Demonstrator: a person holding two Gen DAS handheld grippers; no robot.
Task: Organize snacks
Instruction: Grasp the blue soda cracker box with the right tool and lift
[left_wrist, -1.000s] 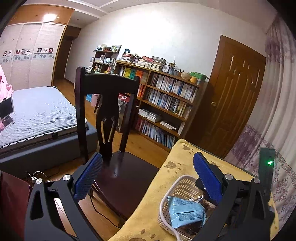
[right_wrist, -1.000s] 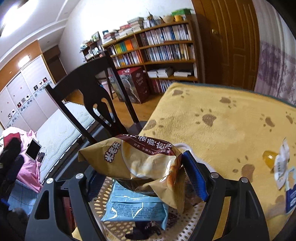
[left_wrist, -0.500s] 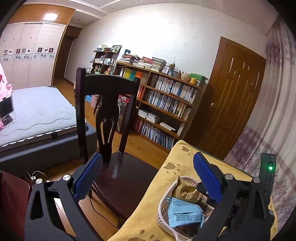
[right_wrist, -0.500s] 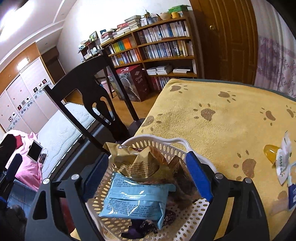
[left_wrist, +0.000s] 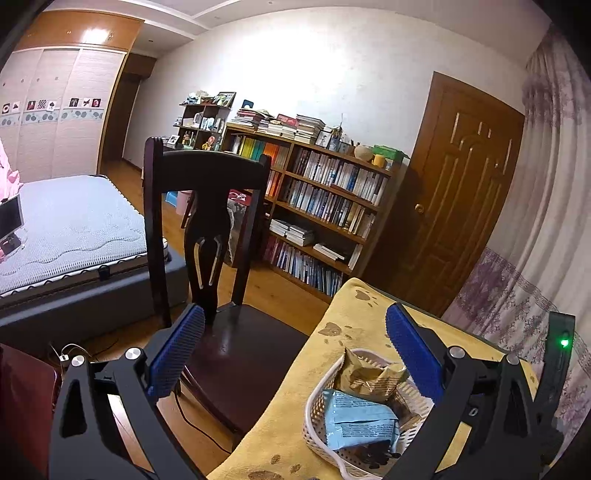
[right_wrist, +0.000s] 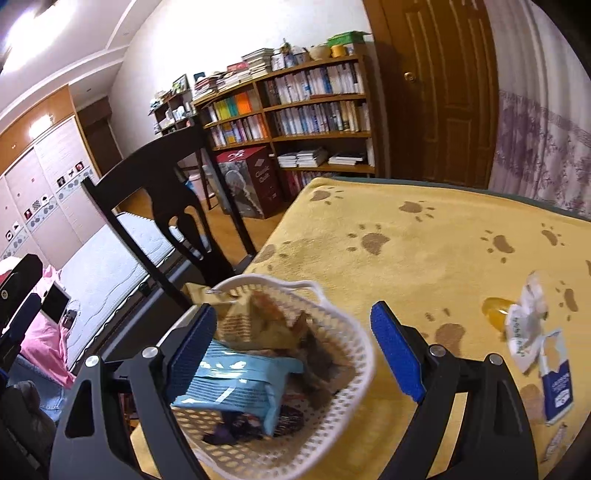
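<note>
A white perforated basket sits at the near left corner of the yellow paw-print cloth. Inside lie a tan crumpled snack bag, a light blue packet and dark wrappers underneath. My right gripper hangs open just above the basket with nothing between its blue pads. My left gripper is open too, held left of the basket over the chair and the table edge.
On the cloth at the right lie a yellow jelly cup, a crumpled white wrapper and a blue-and-white packet. A dark wooden chair stands against the table's left edge. Bookshelves, a door and a bed are behind.
The right gripper let go of the tan snack bag, which now lies in the basket. It opened and drew back to the right; the left gripper stayed in place.
</note>
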